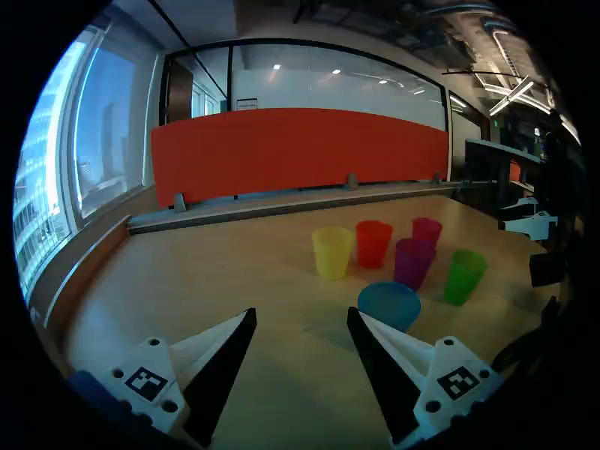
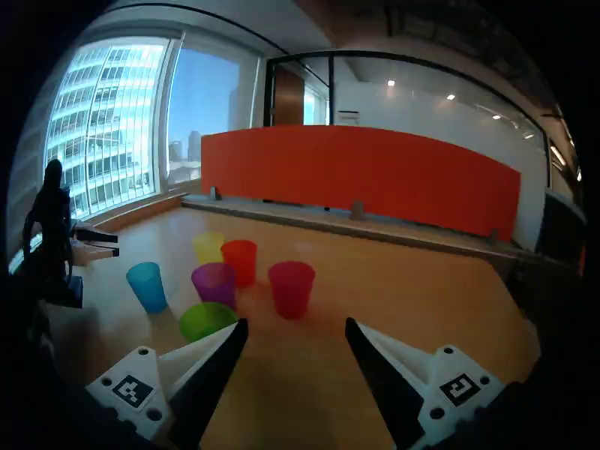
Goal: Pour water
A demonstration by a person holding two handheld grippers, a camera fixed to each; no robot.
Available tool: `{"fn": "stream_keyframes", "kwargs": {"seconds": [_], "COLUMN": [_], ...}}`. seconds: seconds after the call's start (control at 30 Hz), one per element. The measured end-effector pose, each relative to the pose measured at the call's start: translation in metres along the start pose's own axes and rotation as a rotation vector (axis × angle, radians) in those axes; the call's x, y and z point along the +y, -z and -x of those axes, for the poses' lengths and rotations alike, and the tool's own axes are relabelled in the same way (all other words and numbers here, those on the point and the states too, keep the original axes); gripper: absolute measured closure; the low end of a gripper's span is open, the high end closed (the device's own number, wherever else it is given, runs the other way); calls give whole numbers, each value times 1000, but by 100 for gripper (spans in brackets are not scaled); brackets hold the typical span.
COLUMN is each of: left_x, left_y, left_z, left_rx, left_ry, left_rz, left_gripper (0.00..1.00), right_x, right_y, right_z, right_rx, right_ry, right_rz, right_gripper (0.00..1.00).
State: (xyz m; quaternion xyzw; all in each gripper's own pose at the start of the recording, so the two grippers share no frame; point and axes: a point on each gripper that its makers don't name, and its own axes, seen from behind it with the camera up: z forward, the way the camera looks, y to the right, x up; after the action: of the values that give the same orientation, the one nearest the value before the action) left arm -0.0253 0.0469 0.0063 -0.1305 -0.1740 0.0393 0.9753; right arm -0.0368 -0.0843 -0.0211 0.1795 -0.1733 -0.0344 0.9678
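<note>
The left gripper [image 1: 301, 311] and the right gripper [image 2: 296, 321] are both hovering wide open, each gripping nothing. Six coloured cups [image 1: 413, 262] are standing clustered on the wooden table [image 1: 225, 262], in front of the orange screen [image 1: 300, 154] and well apart from it.

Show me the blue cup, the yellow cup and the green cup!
blue cup [image 1: 394, 321], left gripper view, on its front wall.
yellow cup [image 1: 332, 256], left gripper view, middle of its side.
green cup [image 1: 463, 279], left gripper view, middle of its side.
</note>
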Motion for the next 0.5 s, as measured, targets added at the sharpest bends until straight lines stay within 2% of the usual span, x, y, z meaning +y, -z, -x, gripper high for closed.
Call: {"fn": "stream_keyframes", "kwargs": {"seconds": [0.17,0.5], "left_x": [-3,-11], "left_y": [2,14], "left_z": [-12,-36], "left_rx": [50,153], "left_ry": [20,70], "left_rz": [-31,-101], "left_gripper": [10,10], "right_x": [4,19], "right_y": [1,8], "right_z": [-10,-32], "right_rx": [52,157], "right_ry": [-29,-45], "right_rz": [36,130], "right_gripper": [0,0]}}
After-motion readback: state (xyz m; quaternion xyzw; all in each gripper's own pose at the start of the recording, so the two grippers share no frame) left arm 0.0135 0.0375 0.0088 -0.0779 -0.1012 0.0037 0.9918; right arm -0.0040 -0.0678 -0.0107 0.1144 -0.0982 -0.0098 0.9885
